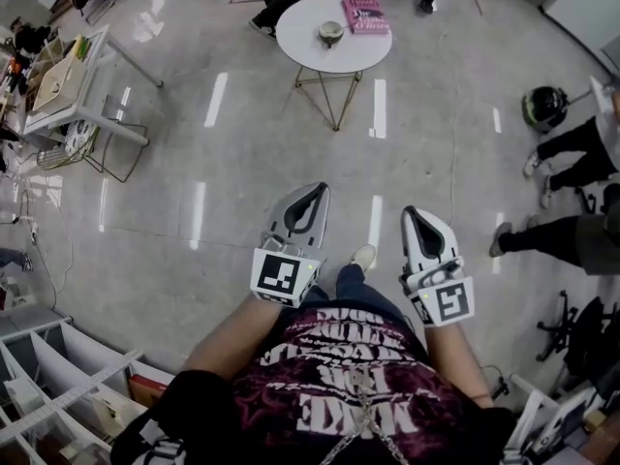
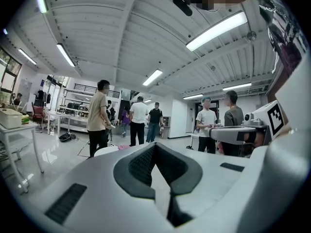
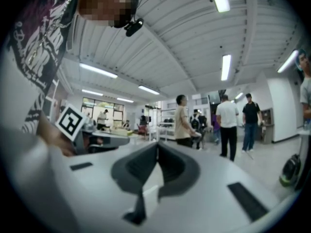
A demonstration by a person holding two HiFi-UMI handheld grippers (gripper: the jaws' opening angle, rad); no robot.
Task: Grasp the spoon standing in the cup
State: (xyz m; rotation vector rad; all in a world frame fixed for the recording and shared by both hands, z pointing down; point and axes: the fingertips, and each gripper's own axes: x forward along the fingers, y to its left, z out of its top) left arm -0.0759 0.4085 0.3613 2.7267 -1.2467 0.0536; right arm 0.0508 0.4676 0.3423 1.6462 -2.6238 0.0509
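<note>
Approach step imo: left hand-held gripper and right hand-held gripper pinched together, empty, well apart from the cup. Next: walk over, open one.

The round table stands far ahead of you; on it the cup, with a book just right. A desk lies far left.

Head view downward, cup far ahead
</note>
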